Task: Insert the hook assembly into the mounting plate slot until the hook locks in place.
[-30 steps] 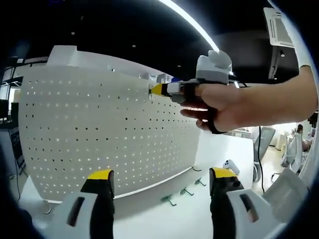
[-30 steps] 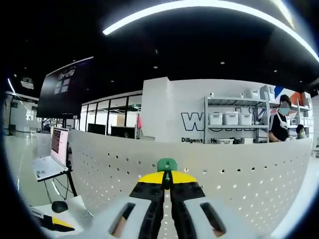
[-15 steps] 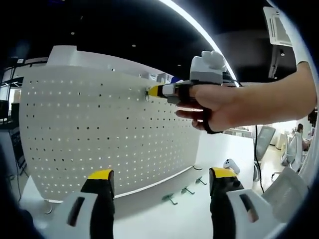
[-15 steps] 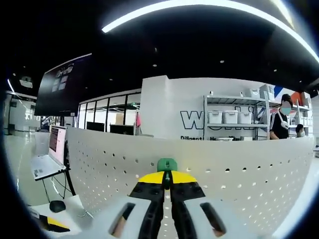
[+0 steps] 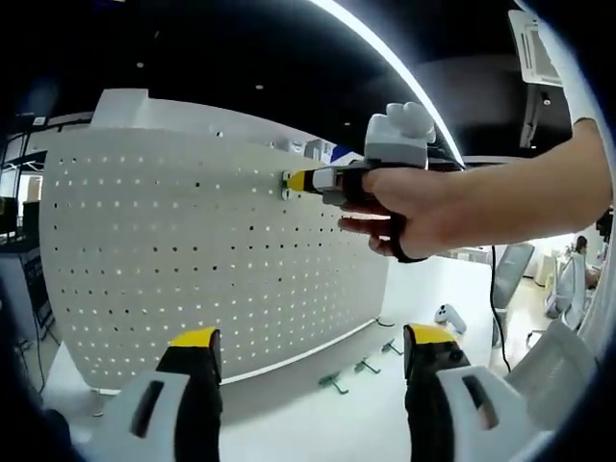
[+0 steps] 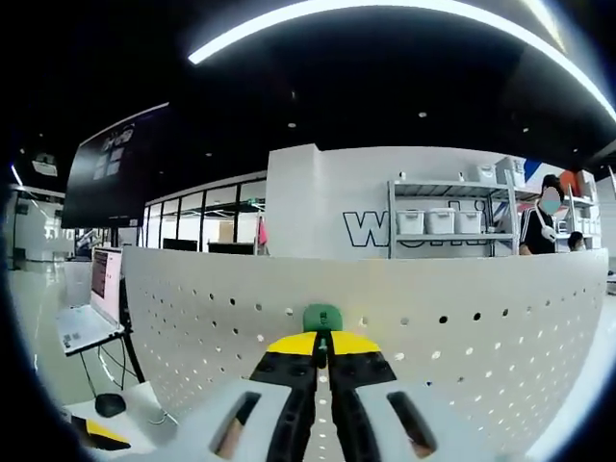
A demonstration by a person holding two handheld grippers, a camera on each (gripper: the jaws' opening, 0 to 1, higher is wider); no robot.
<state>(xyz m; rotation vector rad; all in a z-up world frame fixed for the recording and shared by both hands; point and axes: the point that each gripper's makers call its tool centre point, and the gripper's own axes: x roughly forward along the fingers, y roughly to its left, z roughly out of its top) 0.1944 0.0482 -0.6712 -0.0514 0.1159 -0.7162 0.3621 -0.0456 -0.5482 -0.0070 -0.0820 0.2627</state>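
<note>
Hook [image 6: 322,317], green, sits pinched between the closed yellow-tipped jaws of the right gripper [image 6: 323,339], right against the white pegboard [image 6: 462,337] near its top edge; in the left gripper view that same right gripper [image 5: 300,180] reaches in from the right in a person's hand [image 5: 423,207], its tip pressed to the pegboard [image 5: 192,250]; the left gripper [image 5: 313,346] hangs low with its jaws spread wide and nothing between them. Spare hooks [image 5: 334,384] lie on the white table [image 5: 318,423] at the board's foot, a small white object [image 5: 449,317] near them. Beyond the board, the right gripper view shows shelving with bins [image 6: 443,223], a laptop [image 6: 89,310] and a mouse [image 6: 109,404] at left.
</note>
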